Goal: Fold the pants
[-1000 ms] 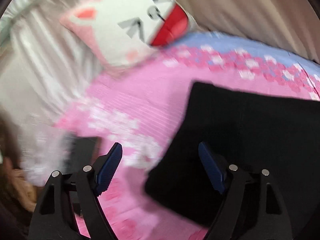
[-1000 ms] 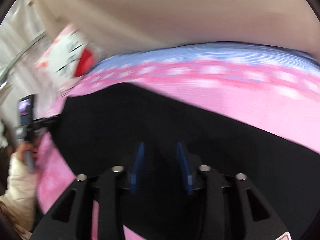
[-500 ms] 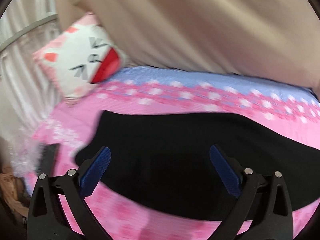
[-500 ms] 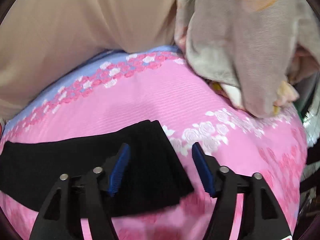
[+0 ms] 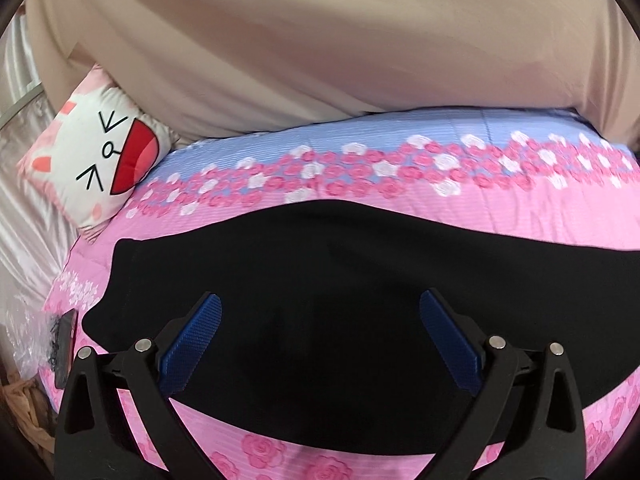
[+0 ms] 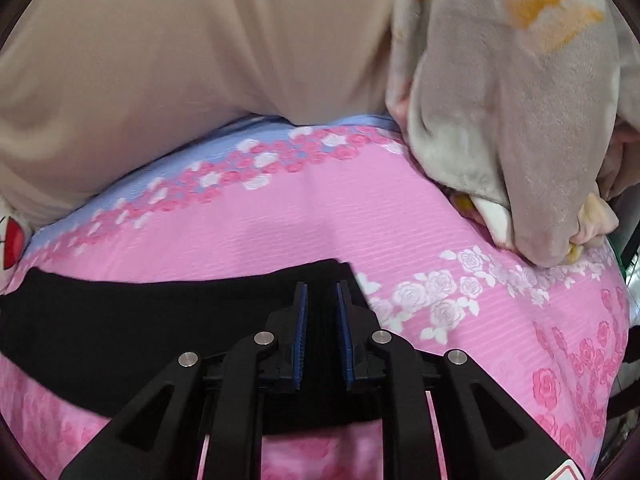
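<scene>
Black pants lie flat across a pink flowered bed cover, folded lengthwise into a long band. My left gripper hovers over the wide left end, jaws wide open, nothing between the blue pads. In the right wrist view the pants taper to their narrow right end. There my right gripper is closing, and a ridge of black cloth fills the slim gap between its pads.
A white cat-face pillow leans at the bed's far left corner. A beige curtain hangs behind the bed. A grey plush blanket is heaped at the far right. A dark flat object lies on the left edge.
Both hands swept along the pants. The left jaws widened and now sit over the left end. The right gripper reached the pants' right end and its jaws narrowed onto the cloth.
</scene>
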The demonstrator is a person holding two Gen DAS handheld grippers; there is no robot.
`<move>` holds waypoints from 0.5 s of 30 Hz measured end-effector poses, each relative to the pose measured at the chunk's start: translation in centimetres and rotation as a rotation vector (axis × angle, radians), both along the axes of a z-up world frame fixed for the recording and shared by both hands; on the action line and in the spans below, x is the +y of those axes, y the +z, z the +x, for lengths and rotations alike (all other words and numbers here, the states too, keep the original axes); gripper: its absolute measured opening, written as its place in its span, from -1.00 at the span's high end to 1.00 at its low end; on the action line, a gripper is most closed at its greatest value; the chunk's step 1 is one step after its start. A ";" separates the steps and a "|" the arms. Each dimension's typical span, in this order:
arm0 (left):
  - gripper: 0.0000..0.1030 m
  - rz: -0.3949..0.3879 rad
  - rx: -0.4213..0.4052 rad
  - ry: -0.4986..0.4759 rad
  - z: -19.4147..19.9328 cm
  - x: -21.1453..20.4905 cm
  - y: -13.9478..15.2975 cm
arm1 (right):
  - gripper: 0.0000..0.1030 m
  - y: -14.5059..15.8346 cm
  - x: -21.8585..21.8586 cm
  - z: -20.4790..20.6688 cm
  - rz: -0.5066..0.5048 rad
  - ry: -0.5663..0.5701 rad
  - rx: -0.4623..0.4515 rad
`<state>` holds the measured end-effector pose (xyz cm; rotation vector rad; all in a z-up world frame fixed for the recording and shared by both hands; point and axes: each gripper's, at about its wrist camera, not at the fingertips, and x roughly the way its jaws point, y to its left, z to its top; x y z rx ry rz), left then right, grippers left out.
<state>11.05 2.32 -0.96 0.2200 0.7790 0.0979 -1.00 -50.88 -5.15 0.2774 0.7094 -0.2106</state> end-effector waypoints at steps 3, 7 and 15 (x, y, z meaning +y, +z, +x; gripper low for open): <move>-0.90 -0.010 0.018 -0.020 -0.2 -0.7 -0.6 | 0.79 -3.0 0.2 1.1 -0.038 0.011 0.140; -0.90 0.010 0.013 -0.016 -0.9 -1.0 -1.1 | 0.11 -1.6 -0.2 -1.1 -0.011 -0.088 0.081; -0.90 0.032 -0.017 0.031 -2.0 0.3 -1.8 | -0.43 -1.5 3.2 -5.1 0.095 -0.144 0.024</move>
